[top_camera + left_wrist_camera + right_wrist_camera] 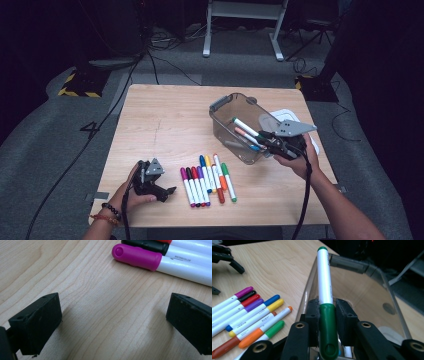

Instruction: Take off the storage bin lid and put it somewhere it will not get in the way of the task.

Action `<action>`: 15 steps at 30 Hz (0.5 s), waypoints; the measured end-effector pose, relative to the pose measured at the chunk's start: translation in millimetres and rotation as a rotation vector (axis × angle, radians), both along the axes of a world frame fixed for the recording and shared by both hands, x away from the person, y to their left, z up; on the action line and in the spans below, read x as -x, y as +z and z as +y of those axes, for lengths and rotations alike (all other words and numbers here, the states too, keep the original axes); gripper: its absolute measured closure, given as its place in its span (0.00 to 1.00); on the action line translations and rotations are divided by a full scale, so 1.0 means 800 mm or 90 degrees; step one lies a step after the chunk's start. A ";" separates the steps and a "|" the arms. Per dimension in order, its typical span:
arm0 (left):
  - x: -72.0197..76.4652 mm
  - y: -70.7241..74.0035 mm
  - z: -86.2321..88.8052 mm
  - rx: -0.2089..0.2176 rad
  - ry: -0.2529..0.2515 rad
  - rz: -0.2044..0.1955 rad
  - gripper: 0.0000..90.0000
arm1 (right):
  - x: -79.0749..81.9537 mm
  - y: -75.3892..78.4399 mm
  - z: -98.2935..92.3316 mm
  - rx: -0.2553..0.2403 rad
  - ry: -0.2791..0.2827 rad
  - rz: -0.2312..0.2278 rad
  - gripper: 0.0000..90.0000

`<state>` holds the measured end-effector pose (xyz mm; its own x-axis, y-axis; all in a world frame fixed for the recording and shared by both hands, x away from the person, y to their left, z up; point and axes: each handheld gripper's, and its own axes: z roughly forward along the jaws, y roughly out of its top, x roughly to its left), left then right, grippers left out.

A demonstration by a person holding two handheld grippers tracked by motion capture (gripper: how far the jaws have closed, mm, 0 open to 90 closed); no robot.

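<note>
At the frame's right, the right hand-held gripper (327,315), clamped on a green-capped white marker (324,285), holds it over the clear plastic bin (225,131), so release comes next; the left hand-held gripper (112,322) rests apart.

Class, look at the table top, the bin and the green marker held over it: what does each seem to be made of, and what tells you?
Table top: pale wood or wood-look laminate, matt; grain lines run across it.
Bin: probably clear, smoke-tinted plastic, glossy; you see through its walls.
Green marker: apparently smooth plastic, with a white barrel and a green cap showing a soft sheen.
</note>
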<state>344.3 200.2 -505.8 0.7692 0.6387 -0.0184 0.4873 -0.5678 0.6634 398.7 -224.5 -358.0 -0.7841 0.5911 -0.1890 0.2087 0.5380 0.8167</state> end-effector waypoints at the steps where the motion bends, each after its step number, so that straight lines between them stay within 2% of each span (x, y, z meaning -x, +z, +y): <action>1: 0.000 0.000 0.000 0.000 0.000 0.000 0.01 | -0.005 -0.001 0.001 0.005 -0.004 0.007 0.82; 2: 0.000 0.000 0.000 0.000 0.000 0.000 0.01 | -0.012 -0.003 0.003 0.014 -0.009 0.013 0.82; 3: 0.000 0.000 0.000 0.000 0.000 0.000 0.01 | -0.028 -0.006 0.006 0.024 -0.014 0.042 0.82; 4: 0.000 0.000 0.000 0.000 0.000 0.000 0.00 | -0.028 -0.006 0.006 0.024 -0.014 0.042 0.82; 6: 0.000 0.000 0.000 0.000 -0.001 0.000 0.00 | -0.046 -0.007 0.012 0.035 -0.018 0.065 0.82; 8: 0.000 0.000 0.000 0.000 0.000 0.000 0.00 | -0.054 -0.007 0.016 0.041 -0.021 0.066 0.82; 10: 0.000 0.000 0.000 0.000 -0.001 0.000 0.00 | -0.066 -0.007 0.022 0.043 -0.020 0.089 0.82; 11: 0.000 0.000 0.000 0.000 -0.001 0.000 0.00 | -0.078 -0.009 0.029 0.055 -0.029 0.103 0.82; 12: 0.000 0.000 0.000 0.000 -0.001 0.000 0.00 | -0.083 -0.011 0.033 0.061 -0.031 0.117 0.82; 13: 0.000 0.000 0.000 0.000 -0.001 0.001 0.00 | -0.083 -0.011 0.033 0.061 -0.031 0.117 0.82; 14: 0.000 0.000 0.000 0.000 -0.001 0.000 0.00 | -0.090 -0.015 0.042 0.077 -0.033 0.133 0.82; 15: 0.000 0.000 0.000 -0.001 -0.002 0.000 0.00 | -0.093 -0.017 0.046 0.085 -0.033 0.137 0.82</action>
